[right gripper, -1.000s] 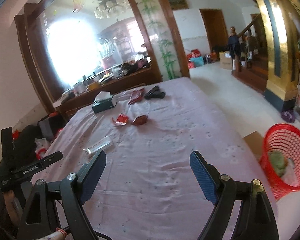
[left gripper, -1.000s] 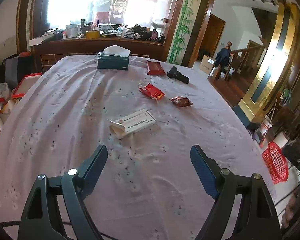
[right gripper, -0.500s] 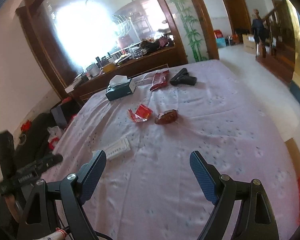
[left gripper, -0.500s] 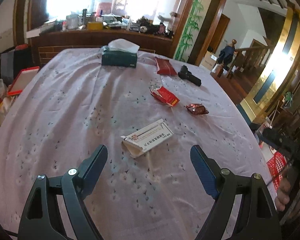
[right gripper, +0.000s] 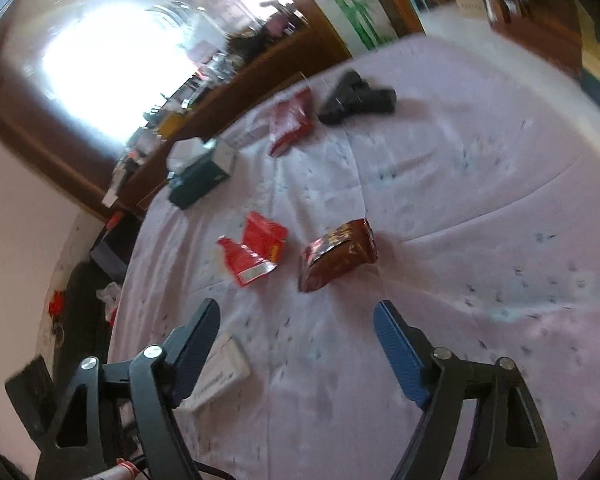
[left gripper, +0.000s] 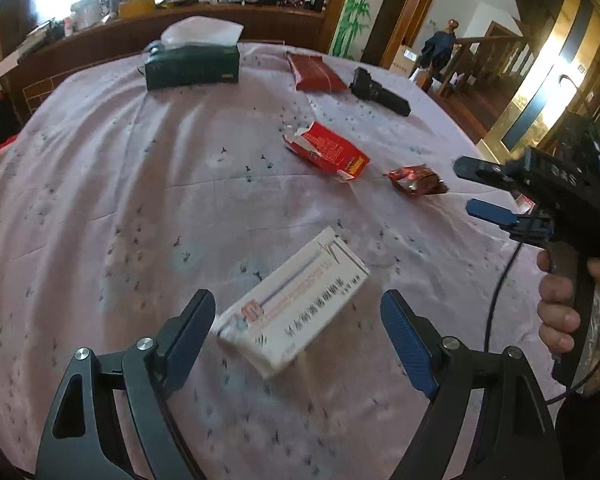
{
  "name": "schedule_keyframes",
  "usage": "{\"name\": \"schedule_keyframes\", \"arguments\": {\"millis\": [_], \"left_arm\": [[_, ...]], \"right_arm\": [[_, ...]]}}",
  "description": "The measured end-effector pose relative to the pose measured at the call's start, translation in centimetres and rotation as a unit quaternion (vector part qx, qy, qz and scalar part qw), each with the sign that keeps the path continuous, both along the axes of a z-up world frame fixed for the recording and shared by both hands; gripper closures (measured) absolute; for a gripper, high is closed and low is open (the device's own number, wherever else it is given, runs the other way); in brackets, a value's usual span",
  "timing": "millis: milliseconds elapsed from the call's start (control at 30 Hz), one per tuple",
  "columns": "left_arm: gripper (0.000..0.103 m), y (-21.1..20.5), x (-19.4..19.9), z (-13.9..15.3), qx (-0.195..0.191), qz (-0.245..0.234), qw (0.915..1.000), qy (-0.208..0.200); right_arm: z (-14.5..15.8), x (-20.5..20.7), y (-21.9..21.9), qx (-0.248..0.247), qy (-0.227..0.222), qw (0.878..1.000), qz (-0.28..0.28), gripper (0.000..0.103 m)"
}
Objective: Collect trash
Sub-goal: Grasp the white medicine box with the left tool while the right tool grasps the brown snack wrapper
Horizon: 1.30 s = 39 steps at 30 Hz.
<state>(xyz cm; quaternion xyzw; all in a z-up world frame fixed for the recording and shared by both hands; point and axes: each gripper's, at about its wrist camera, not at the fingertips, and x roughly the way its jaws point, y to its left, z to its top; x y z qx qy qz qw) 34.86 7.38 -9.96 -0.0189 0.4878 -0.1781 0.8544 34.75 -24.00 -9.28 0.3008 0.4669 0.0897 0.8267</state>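
Table [left gripper: 100, 200] cloth clear between tools and trash. Tissue box [left gripper: 192, 66] at 11, black object [left gripper: 380, 90] (unclear what) at 1. White carton [left gripper: 296, 300] sits between left gripper [left gripper: 298, 332] jaws, spread, untouched. Right gripper [right gripper: 296, 340], just narrowing, empty; brown wrapper [right gripper: 338, 254] at 12. Carton print blurred.

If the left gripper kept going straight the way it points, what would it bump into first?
Most likely the white box, lying flat on the tablecloth just ahead of the open left gripper; the exact gap is hard to judge.

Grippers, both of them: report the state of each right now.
Left gripper: open, holding nothing; white box lies between the jaws, untouched.
Right gripper: open, empty; jaws have just been closing a little, nothing between them.
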Motion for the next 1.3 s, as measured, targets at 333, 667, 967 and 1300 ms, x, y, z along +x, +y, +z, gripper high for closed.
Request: {"name": "schedule_keyframes", "arguments": {"millis": [333, 667, 967, 1300], "left_arm": [[0.020, -1.0, 2.1, -2.5, 0.030, -0.020, 0.9989, 0.030], [0.020, -2.8, -0.3, -3.0, 0.047, -0.072, 0.9956, 0.035], [0.020, -2.4, 1.1, -3.3, 0.065, -0.059, 0.9961, 0.014], [0.038, -5.5, -0.4, -3.9, 0.114, -0.074, 0.9907, -0.003]], "right_arm": [[-3.9, 5.0, -0.6, 0.024, 0.049, 0.998, -0.037, 0.035], [-4.0, 5.8, 0.5, -0.022, 0.035, 0.999, -0.021, 0.057], [-2.1, 1.7, 0.5, -0.009, 0.013, 1.000, 0.011, 0.060], [3.8, -7.7, -0.8, 0.004, -0.078, 0.997, 0.015, 0.060]]}}
